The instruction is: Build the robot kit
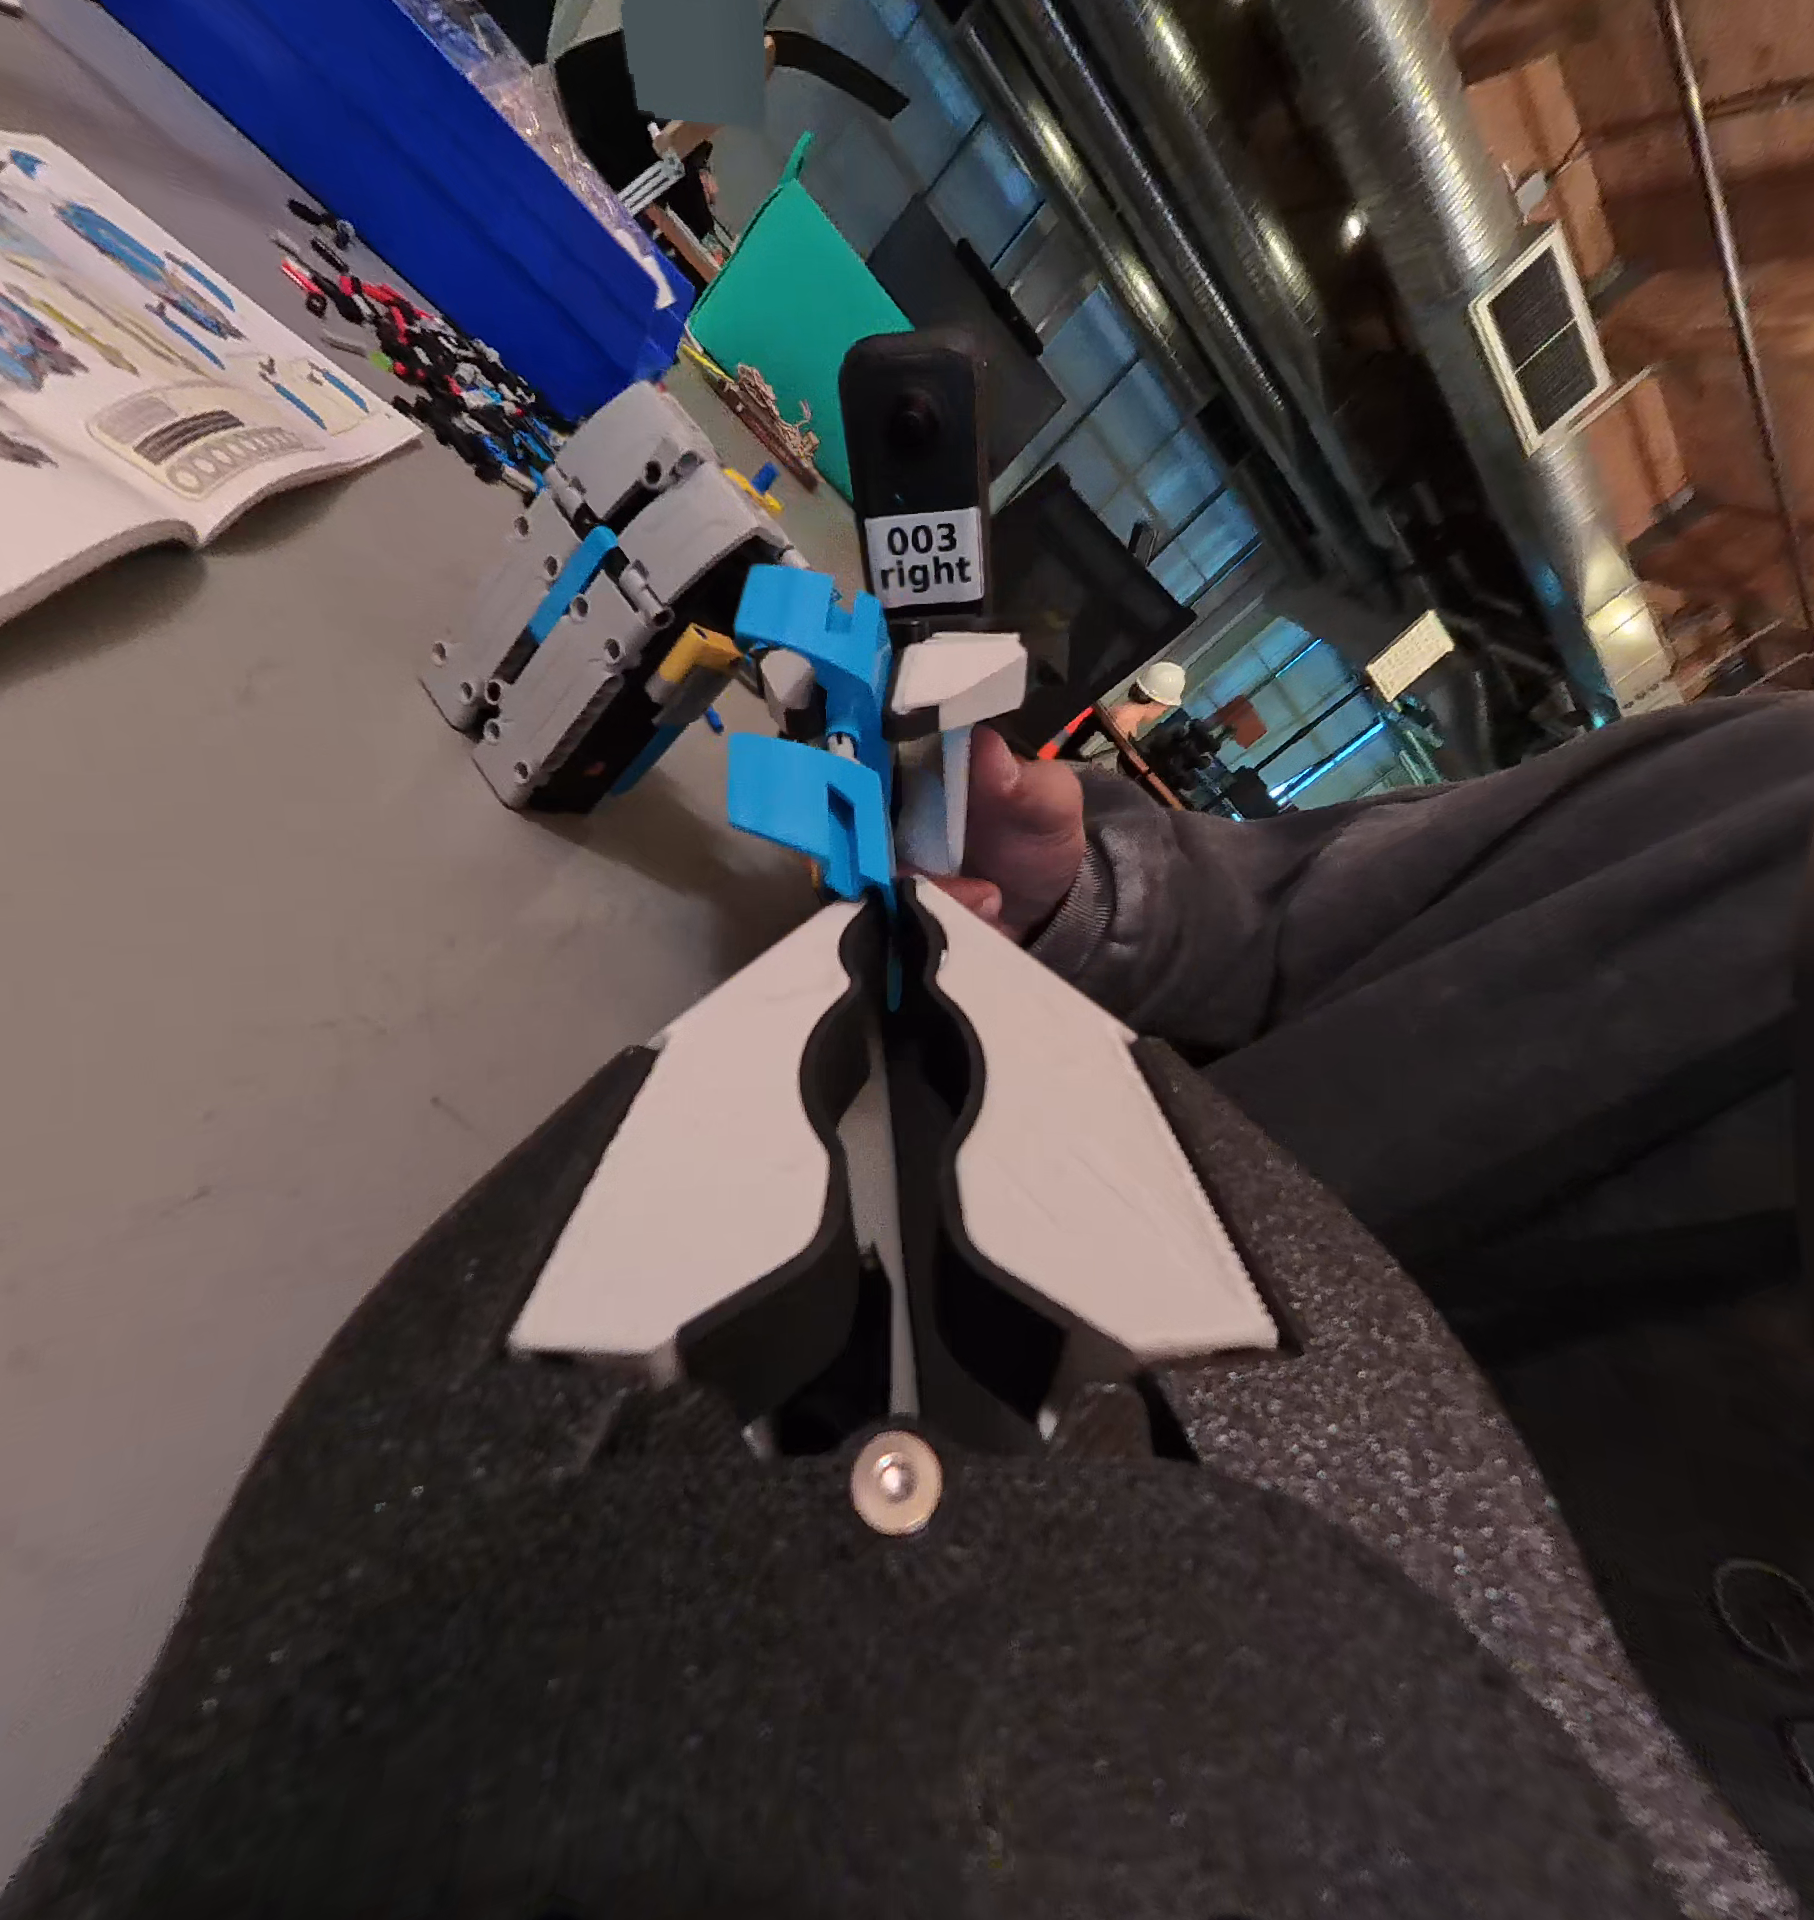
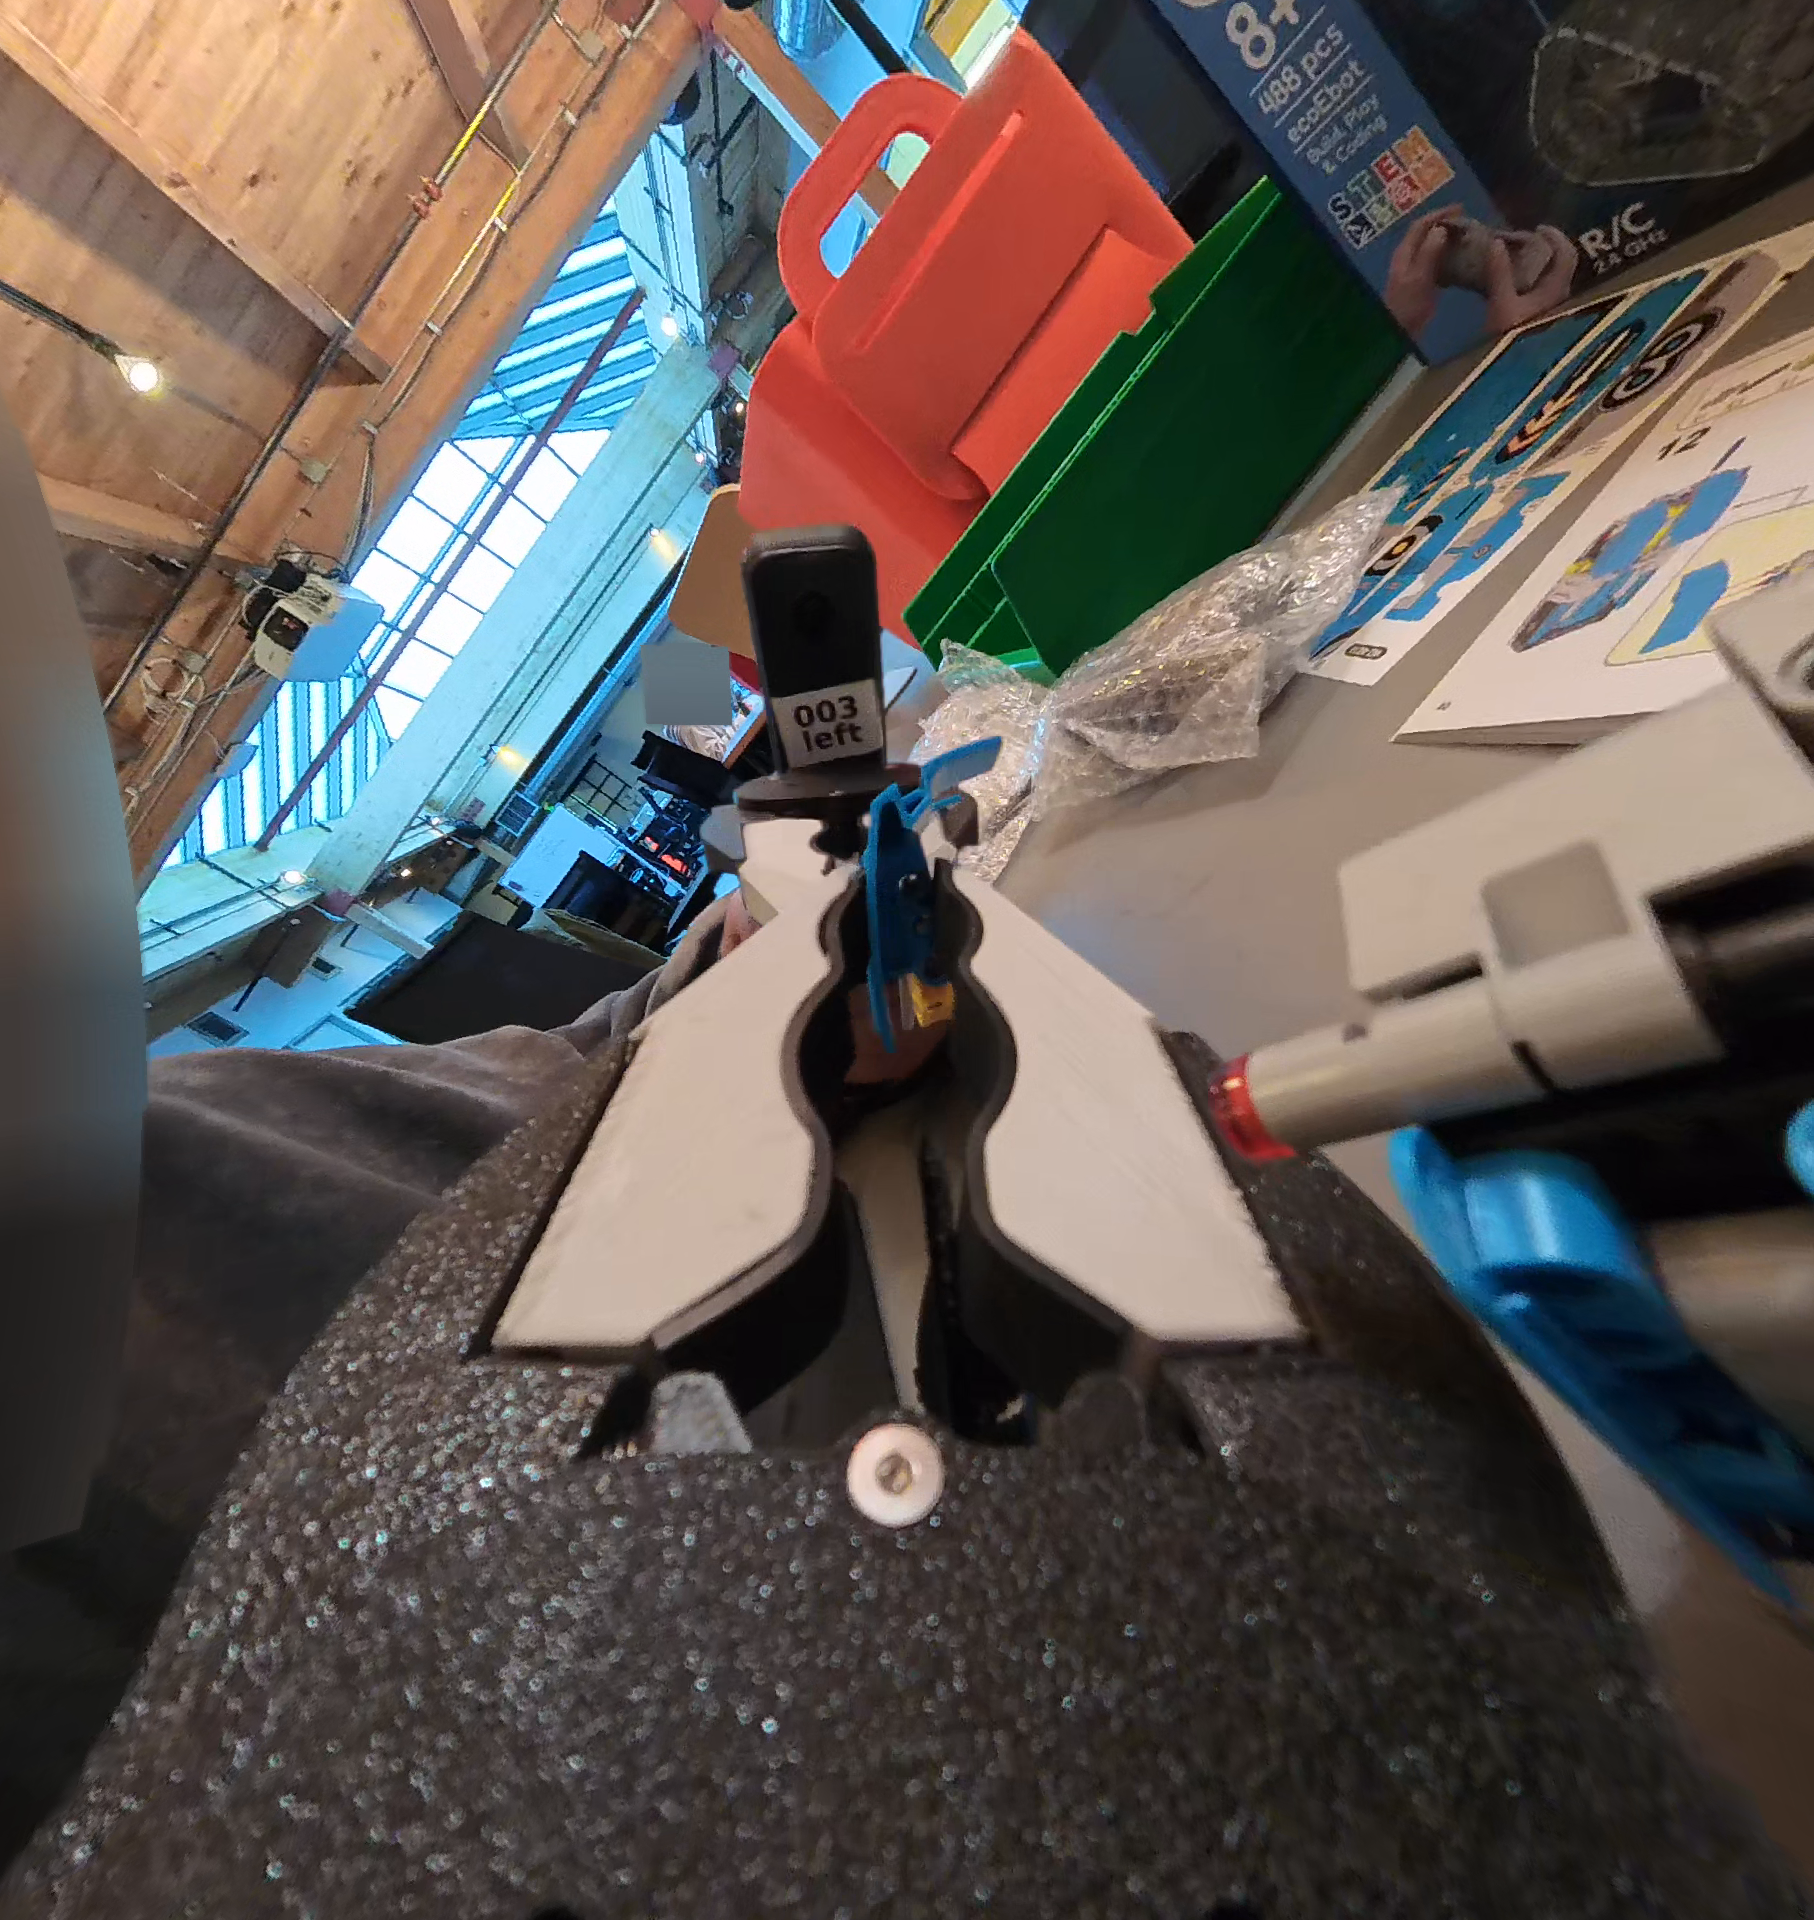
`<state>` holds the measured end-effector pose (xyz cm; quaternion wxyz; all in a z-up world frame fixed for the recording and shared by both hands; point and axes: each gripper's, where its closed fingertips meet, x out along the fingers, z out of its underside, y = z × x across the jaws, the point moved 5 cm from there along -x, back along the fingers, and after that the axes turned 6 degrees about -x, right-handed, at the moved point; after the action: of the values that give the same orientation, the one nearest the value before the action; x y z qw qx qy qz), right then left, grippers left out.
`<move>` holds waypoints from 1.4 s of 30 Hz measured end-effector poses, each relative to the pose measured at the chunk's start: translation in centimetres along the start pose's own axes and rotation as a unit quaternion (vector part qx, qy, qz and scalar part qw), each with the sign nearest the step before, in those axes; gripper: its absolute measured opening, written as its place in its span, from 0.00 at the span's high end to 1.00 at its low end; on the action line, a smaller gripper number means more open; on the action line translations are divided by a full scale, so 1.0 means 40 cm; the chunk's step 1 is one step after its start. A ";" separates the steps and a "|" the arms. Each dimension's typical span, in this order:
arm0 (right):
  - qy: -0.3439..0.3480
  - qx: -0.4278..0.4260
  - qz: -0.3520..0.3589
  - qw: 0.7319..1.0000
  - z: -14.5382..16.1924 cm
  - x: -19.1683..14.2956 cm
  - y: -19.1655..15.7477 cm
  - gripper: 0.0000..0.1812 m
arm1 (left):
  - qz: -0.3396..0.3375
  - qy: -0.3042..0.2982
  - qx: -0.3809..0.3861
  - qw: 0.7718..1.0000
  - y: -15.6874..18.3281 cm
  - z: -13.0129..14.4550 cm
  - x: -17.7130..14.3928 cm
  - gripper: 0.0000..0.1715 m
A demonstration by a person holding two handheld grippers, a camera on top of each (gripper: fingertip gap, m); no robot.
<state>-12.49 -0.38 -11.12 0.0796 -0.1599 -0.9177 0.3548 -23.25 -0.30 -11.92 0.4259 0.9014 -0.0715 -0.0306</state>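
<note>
My left gripper (image 1: 887, 914) is shut on the thin lower edge of a blue brick assembly (image 1: 815, 727) and holds it above the grey table (image 1: 207, 987). My right gripper (image 2: 898, 883) faces it from the other side. It is shut on the same blue assembly (image 2: 895, 935), which carries a small yellow piece (image 2: 930, 1003). In the left wrist view the right gripper's white fingers (image 1: 950, 717) and the hand (image 1: 1022, 821) holding it show just behind the assembly. A grey and blue brick model (image 1: 591, 623) stands on the table right beside it, and is close at the right in the right wrist view (image 2: 1568, 966).
An open instruction booklet (image 1: 103, 395) lies at the left, a pile of small loose parts (image 1: 446, 353) behind it, and a blue bin (image 1: 415, 156) beyond. In the right wrist view I see crumpled plastic bags (image 2: 1142, 665), booklet pages (image 2: 1609, 582), a green bin (image 2: 1142, 468), an orange case (image 2: 934, 312) and a printed box (image 2: 1402, 156). My two grippers' fingertips are within a few centimetres of each other.
</note>
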 end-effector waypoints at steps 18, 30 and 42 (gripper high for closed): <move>-0.060 -0.039 0.000 0.997 0.018 -0.004 -0.004 0.94 | 0.018 -0.039 -0.025 0.999 -0.004 0.016 -0.002 1.00; -0.103 -0.037 -0.041 0.993 0.030 -0.008 -0.017 0.94 | 0.047 -0.073 -0.037 0.996 0.006 0.027 -0.006 1.00; -0.138 -0.040 -0.038 0.989 0.051 -0.010 -0.010 0.94 | 0.044 -0.101 -0.051 0.993 -0.006 0.043 -0.005 1.00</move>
<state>-12.74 -2.07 -12.34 -0.0408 -0.0769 -0.9387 0.3336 -23.64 -1.44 -13.19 0.4626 0.8669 -0.1522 -0.1064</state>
